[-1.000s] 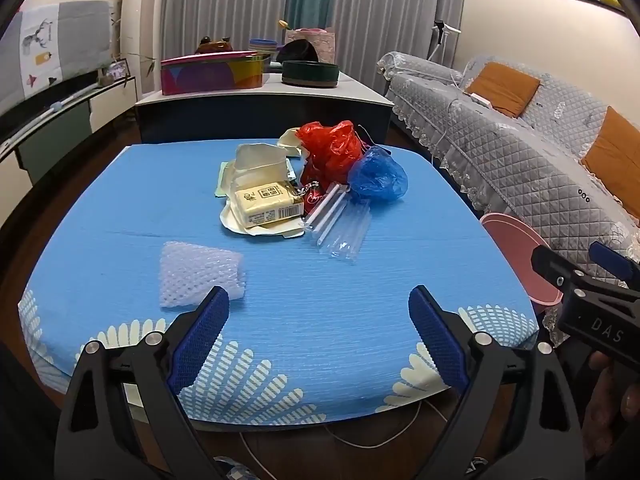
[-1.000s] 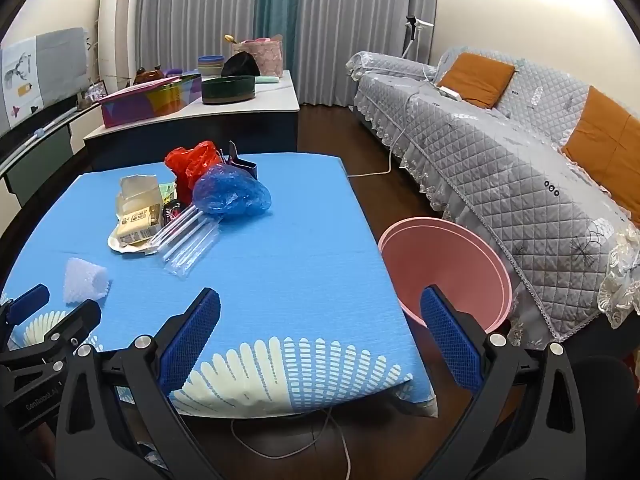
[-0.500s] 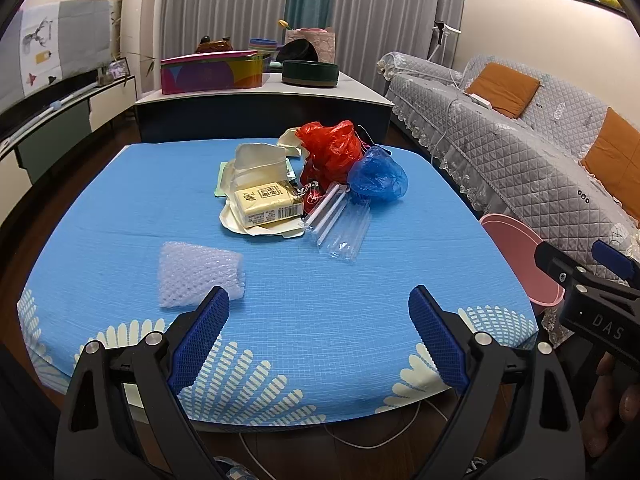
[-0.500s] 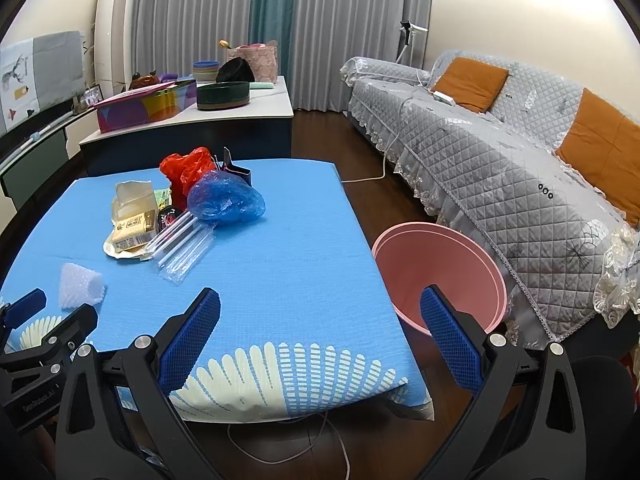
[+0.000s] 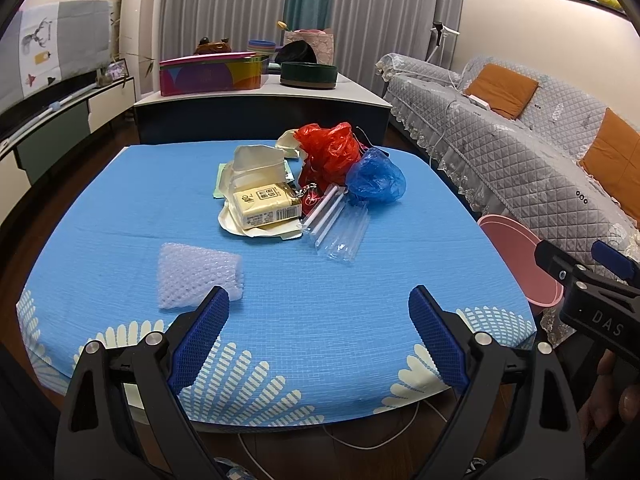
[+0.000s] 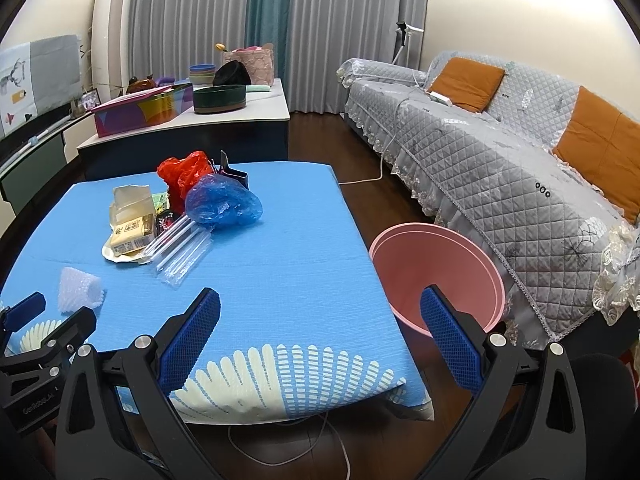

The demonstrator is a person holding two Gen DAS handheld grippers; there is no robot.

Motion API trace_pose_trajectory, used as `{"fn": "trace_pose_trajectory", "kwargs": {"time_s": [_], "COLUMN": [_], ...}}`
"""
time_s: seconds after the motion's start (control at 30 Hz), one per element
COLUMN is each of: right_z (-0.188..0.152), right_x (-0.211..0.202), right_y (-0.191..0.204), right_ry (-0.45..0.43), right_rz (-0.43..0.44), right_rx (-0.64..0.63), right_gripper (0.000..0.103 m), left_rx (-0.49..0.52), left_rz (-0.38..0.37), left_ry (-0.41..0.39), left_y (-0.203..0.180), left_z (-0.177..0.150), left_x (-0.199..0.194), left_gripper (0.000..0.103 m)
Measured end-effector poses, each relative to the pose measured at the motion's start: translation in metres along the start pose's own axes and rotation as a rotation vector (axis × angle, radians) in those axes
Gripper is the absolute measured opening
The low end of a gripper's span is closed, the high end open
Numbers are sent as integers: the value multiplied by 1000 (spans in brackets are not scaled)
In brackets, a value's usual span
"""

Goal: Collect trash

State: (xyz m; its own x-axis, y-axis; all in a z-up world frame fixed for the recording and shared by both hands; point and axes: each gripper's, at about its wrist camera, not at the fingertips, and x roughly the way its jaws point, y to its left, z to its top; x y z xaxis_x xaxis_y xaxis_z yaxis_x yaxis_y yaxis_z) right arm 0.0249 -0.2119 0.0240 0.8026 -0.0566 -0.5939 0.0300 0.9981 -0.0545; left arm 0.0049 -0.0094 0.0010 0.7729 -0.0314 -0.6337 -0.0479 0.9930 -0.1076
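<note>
Trash lies on a blue-clothed table (image 5: 120,208): a white foam net sleeve (image 5: 198,274) near the front left, a yellow carton (image 5: 266,204) on cream wrapping, clear plastic tubes (image 5: 340,226), a red plastic bag (image 5: 330,150) and a blue plastic bag (image 5: 376,180). My left gripper (image 5: 319,322) hangs open over the table's front edge, its left finger just in front of the foam sleeve. My right gripper (image 6: 320,328) is open at the table's front right corner, holding nothing. A pink bin (image 6: 436,272) stands on the floor right of the table.
A grey quilted sofa (image 6: 500,152) with orange cushions runs along the right. Behind the table stands a dark cabinet (image 5: 260,108) with boxes and bowls on top. A white cable (image 6: 280,444) trails on the dark floor under the table's front edge.
Both grippers have drifted slightly, the right view shifting a little toward the bin and sofa. Both stay open. Nothing on the table has moved.
</note>
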Motion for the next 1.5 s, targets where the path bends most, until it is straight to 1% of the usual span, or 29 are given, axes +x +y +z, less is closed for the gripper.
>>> {"fn": "trace_pose_trajectory", "kwargs": {"time_s": [1.33,1.37,1.43,1.5], "right_z": [-2,-2,-2,-2], "right_x": [-2,-2,-2,-1], "right_y": [5,5,5,5], "right_ry": [1,1,2,5], "right_rz": [3,4,4,7], "right_rx": [-24,-24,-23,-18], "right_gripper": [98,98,93,90], "left_rx": [-3,-4,-5,-8], "left_rz": [-3,-3,-2,3], "left_ry": [-7,-7,-7,-10], "left_y": [0,0,0,0], "left_z": [2,2,2,3], "left_x": [-1,-1,-1,-1], "left_gripper": [88,88,87,87]}}
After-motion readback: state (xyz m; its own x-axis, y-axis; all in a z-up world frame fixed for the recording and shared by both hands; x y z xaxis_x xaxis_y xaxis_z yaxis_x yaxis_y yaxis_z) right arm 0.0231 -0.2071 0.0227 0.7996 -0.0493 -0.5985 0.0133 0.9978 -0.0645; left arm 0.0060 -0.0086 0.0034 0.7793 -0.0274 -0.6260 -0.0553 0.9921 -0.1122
